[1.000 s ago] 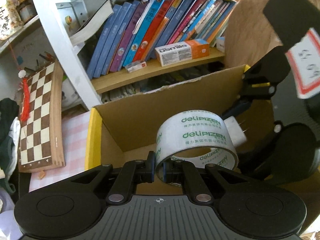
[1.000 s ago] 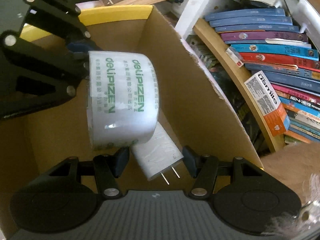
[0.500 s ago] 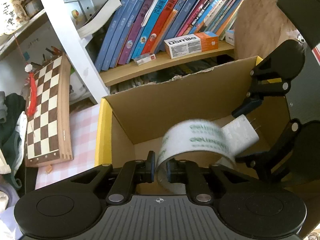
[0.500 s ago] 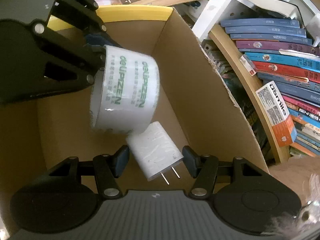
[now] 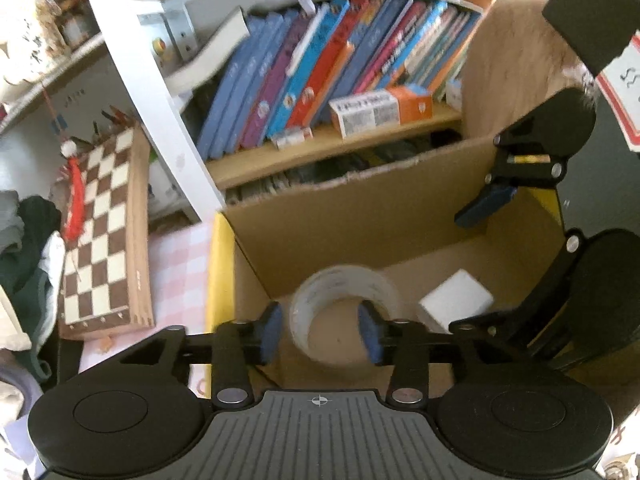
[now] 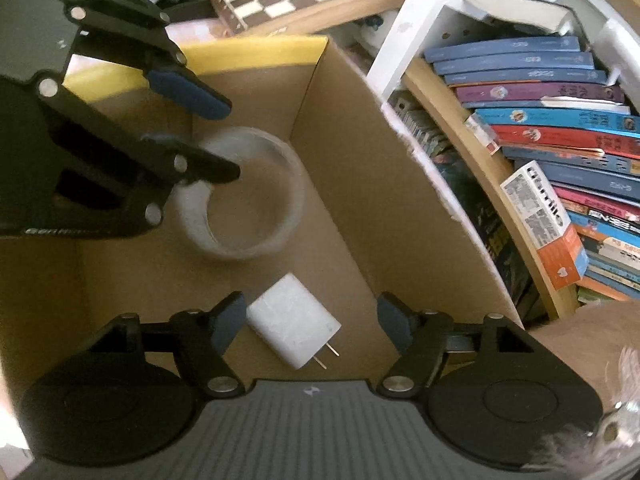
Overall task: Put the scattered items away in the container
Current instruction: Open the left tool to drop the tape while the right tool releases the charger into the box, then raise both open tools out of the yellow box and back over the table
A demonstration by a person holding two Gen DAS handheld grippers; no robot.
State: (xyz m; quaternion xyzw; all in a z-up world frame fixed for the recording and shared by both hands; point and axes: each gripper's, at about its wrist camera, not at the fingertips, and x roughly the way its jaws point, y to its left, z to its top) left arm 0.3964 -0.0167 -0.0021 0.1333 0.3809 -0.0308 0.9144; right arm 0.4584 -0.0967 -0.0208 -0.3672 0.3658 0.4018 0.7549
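Observation:
A cardboard box with a yellow left rim lies below both grippers. A roll of clear tape lies flat on its floor, blurred. My left gripper hangs above it, its jaws opening, with the pads clear of the roll. A white plug charger lies on the box floor beside the tape roll. Over the charger, my right gripper has its jaws opening and neither pad touches it. In the right wrist view the left gripper reaches in from the upper left. The charger also shows in the left wrist view.
A bookshelf full of leaning books stands just behind the box, with an orange and white carton on it. A wooden chessboard lies to the left on a pink checked cloth. Dark clothes are piled at the far left.
Both grippers have opened. The tape roll left the left gripper's pads and dropped flat onto the box floor. The charger slipped from the right gripper and lies on the floor.

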